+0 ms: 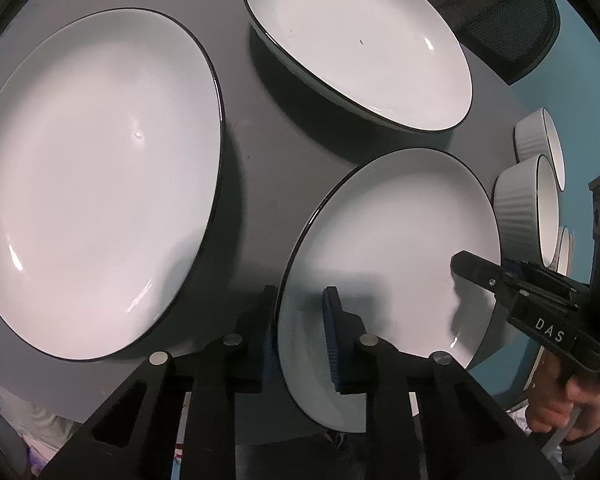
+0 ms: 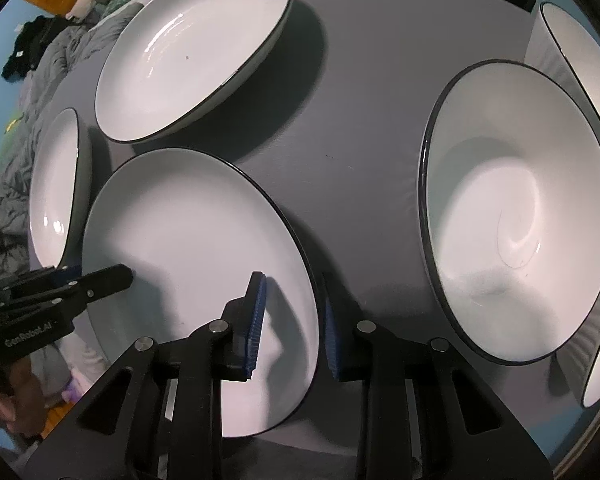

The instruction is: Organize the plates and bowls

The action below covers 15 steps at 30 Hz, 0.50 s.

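Left claw (image 1: 300,332): straddles the left rim of the near plate (image 1: 392,240), one pad inside, one outside; the pads look pressed onto the rim, though contact is hard to confirm.
Right claw (image 2: 290,322): straddles the same plate's opposite rim, its pads narrowed but a gap shows on the outer side.
Near plate: at the table (image 2: 360,120) edge nearest the person, caught between both claws, apparently not lifted.
Large plate (image 1: 96,184): left of the near plate, lying alone.
Far plate (image 1: 356,40): beyond the near plate, also alone.
Ribbed bowls (image 1: 524,208): right of the near plate, side by side.
Progress: early, by the look of it; no plates stacked, the bowls unnested, nearly all sorting left.
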Each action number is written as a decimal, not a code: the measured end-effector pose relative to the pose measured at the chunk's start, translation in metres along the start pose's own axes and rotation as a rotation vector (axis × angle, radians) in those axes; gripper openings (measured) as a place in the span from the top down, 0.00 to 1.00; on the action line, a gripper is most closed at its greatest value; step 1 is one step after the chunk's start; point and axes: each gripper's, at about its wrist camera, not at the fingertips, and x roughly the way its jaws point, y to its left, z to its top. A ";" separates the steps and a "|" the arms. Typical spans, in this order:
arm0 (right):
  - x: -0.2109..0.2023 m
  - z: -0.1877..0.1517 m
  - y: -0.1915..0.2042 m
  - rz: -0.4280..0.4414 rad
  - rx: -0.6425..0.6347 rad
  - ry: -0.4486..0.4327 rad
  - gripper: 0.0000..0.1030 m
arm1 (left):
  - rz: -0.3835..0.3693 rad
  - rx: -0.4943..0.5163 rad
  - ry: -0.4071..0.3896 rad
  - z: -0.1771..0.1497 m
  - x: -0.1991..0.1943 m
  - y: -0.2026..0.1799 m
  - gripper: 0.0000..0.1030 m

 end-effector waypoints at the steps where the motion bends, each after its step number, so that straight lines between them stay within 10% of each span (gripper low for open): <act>1: 0.000 0.000 -0.001 0.001 0.002 0.005 0.74 | -0.004 -0.003 0.000 0.001 0.001 -0.001 0.80; 15: 0.011 0.010 -0.023 0.071 0.080 0.070 0.80 | -0.024 0.051 0.014 -0.007 0.000 0.001 0.84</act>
